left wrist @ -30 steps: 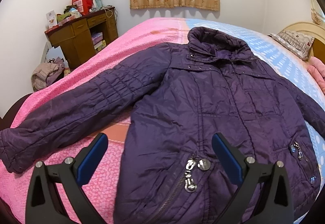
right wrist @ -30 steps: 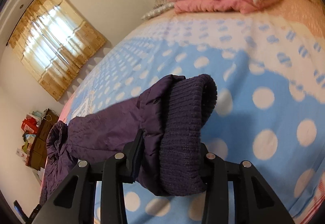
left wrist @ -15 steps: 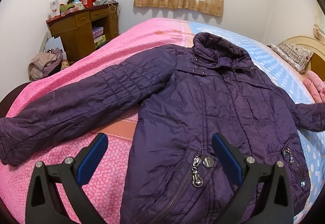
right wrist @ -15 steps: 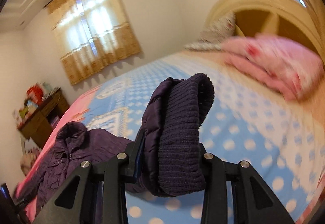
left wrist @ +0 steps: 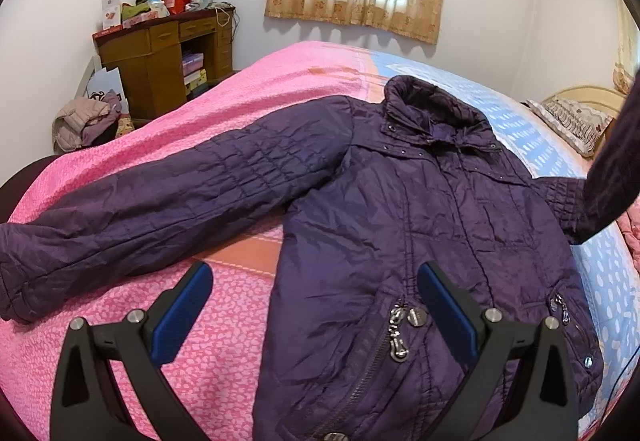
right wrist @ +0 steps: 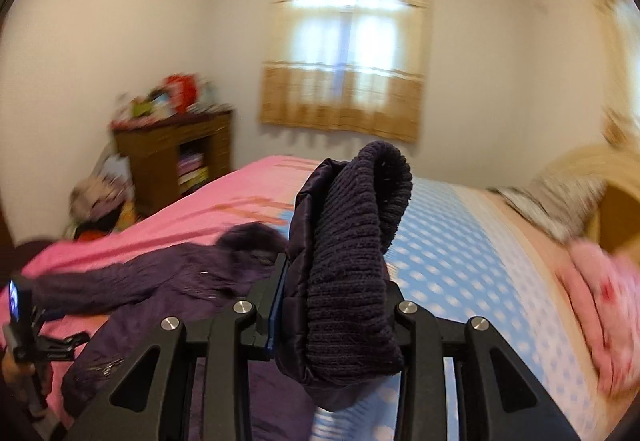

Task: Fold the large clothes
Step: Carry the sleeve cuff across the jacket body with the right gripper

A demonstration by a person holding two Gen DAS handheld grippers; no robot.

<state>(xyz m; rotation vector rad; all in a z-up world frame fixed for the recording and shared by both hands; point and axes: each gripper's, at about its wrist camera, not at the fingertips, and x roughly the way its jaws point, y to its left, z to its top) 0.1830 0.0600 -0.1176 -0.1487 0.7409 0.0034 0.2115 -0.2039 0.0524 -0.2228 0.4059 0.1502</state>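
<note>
The quilted purple jacket lies spread on the bed, unfolded. The right gripper clamps its knit cuff, lifted for a first fold; the left gripper hovers agape, empty.

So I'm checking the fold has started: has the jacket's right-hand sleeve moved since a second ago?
Yes. The right claw, shut on the knit cuff, has lifted the sleeve off the blue dotted bedspread, toward the jacket's body.
</note>
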